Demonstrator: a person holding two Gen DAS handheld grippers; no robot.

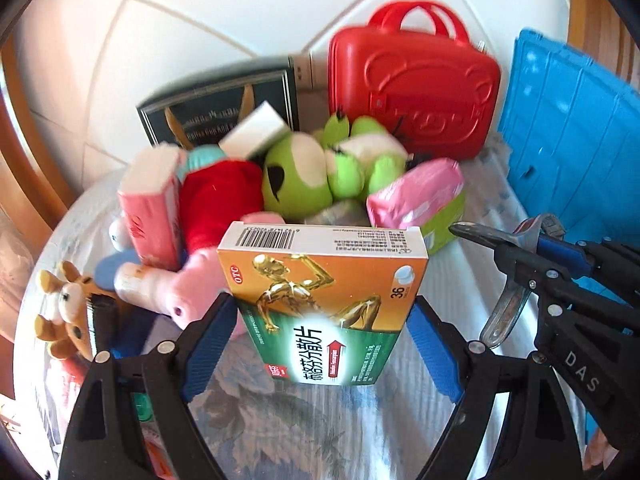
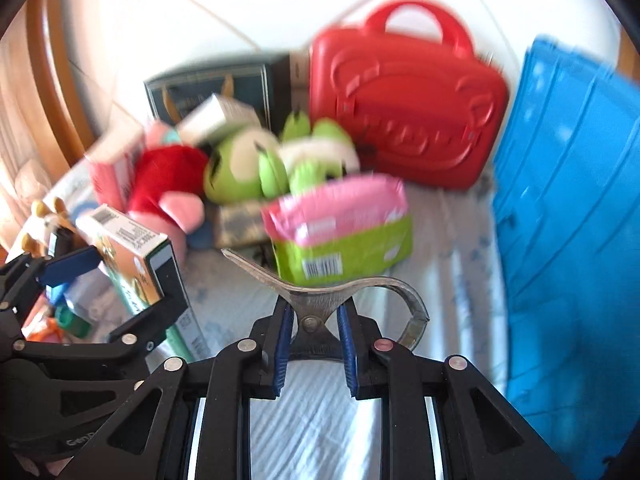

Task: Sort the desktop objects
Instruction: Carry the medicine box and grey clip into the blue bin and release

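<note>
Light, stiff orange-and-green cardboard medicine box clamped by its two narrow sides in left gripper, lifted above the cloth-covered desk; easily crushed, so gentle pressure best. Hard, slippery steel pliers-like tool pinched at the pivot in right gripper, also raised. Both pointing steeply downward, toward the toy pile.

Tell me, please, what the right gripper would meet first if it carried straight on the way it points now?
Probably the green-and-pink packet, just beyond the metal tool that the right gripper holds; depth is unclear.
</note>
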